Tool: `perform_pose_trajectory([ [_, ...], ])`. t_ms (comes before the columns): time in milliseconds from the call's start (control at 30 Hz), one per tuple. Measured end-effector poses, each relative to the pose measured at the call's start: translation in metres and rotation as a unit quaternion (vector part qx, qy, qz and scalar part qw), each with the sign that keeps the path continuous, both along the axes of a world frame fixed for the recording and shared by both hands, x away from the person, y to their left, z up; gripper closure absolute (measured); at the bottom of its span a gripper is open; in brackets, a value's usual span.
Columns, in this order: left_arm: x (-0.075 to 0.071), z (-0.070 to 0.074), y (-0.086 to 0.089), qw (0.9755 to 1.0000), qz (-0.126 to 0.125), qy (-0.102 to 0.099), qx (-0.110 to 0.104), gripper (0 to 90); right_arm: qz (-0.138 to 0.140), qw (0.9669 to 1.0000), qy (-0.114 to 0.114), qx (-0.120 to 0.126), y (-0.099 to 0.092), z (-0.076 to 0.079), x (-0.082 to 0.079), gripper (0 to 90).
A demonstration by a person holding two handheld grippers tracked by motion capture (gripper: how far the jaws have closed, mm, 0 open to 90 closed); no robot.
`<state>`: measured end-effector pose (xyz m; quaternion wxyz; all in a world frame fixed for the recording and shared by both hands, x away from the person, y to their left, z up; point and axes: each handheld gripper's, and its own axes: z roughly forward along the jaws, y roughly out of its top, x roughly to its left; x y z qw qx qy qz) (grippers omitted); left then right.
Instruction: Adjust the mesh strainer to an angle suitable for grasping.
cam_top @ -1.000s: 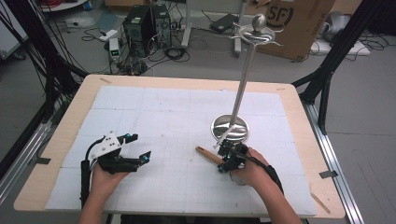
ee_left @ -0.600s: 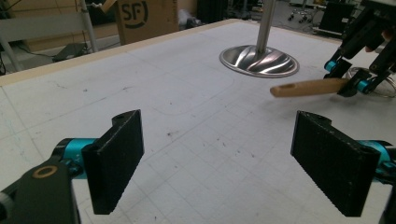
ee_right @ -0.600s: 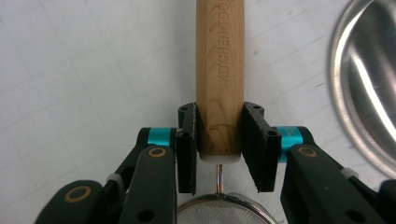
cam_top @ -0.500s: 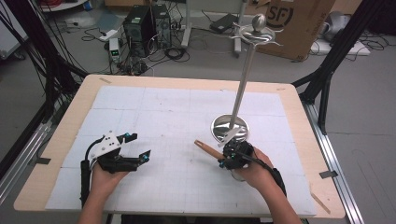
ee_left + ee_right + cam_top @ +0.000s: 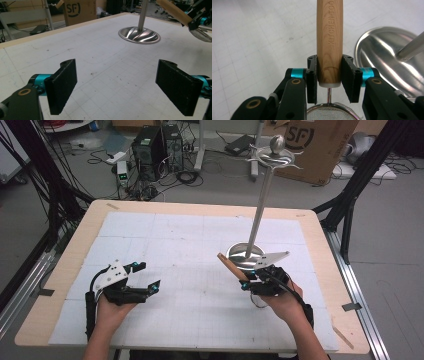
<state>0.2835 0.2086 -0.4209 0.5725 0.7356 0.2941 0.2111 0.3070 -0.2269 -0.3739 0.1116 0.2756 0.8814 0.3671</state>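
Two grippers: both mine, one in each hand, over the near half of the table (image 5: 70, 285).
Right gripper (image 5: 329, 82): its jaws were clamped on the wooden handle (image 5: 329, 40) of a small mesh strainer (image 5: 330, 112), pads flat against both sides of the wood just above its lower end.
Strainer position: lifted off the white gridded mat (image 5: 190, 265), toward the near right of the table, just beside the round steel base (image 5: 245, 254) of the hanging stand (image 5: 261, 202).
Long axis: the handle ran up and away from my right hand, its free end pointing toward the far left corner of the table; the mesh bowl sat nearest my wrist, below the jaws.
Left gripper (image 5: 117, 87): jaws spread wide, holding nothing, low over the mat near the near left corner.
Step in hand: as I judged it, carrying the strainer toward the stand, whose hooks sit under the ball at the top of the pole.
Next move: probably raising the strainer and turning it so some hole or loop could meet a hook; I could not see such a hole here.
Risk: the smooth round handle might have rotated between my pads.
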Motion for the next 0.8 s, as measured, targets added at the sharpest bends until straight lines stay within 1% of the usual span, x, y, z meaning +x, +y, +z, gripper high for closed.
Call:
perform_pose_trajectory([
  [33, 0.000, 0.000, 0.000, 1.0000, 0.000, 0.000, 0.000, 17.9, 0.000, 1.0000, 0.000, 0.000, 0.000, 0.000, 0.000, 68.4],
  [67, 0.000, 0.001, 0.000, 1.0000, 0.000, -0.001, 0.000, 17.9, -0.002, 0.9997, -0.015, 0.019, -0.005, 0.002, -0.002, 68.4],
  [100, 0.000, 0.001, 0.000, 1.0000, 0.000, -0.002, 0.001, 17.9, -0.002, 0.9994, -0.019, 0.028, -0.007, 0.002, -0.003, 68.4],
  [167, 0.000, 0.003, 0.001, 1.0000, 0.001, -0.002, 0.001, 17.9, -0.006, 0.9989, -0.026, 0.039, -0.012, 0.004, -0.005, 68.4],
  [267, 0.000, 0.005, 0.003, 1.0000, 0.001, -0.004, -0.001, 17.9, -0.010, 0.9977, -0.034, 0.059, -0.019, 0.007, -0.011, 68.3],
  [333, 0.000, 0.006, 0.004, 1.0000, 0.002, -0.006, -0.004, 17.9, -0.013, 0.9968, -0.040, 0.068, -0.022, 0.008, -0.013, 68.3],
  [467, 0.001, 0.007, 0.003, 0.9999, -0.001, -0.009, -0.006, 17.8, -0.018, 0.9943, -0.047, 0.094, -0.030, 0.010, -0.017, 68.3],
  [567, 0.001, 0.007, 0.002, 0.9999, -0.002, -0.009, -0.007, 17.9, -0.024, 0.9926, -0.049, 0.108, -0.034, 0.011, -0.017, 68.3],
  [700, 0.000, 0.008, 0.003, 0.9999, -0.005, -0.008, -0.004, 17.9, -0.024, 0.9901, -0.054, 0.127, -0.038, 0.014, -0.019, 68.3],
  [800, -0.001, 0.009, 0.002, 0.9999, -0.004, -0.008, -0.006, 18.0, -0.020, 0.9896, -0.061, 0.129, -0.037, 0.015, -0.021, 68.3],
])
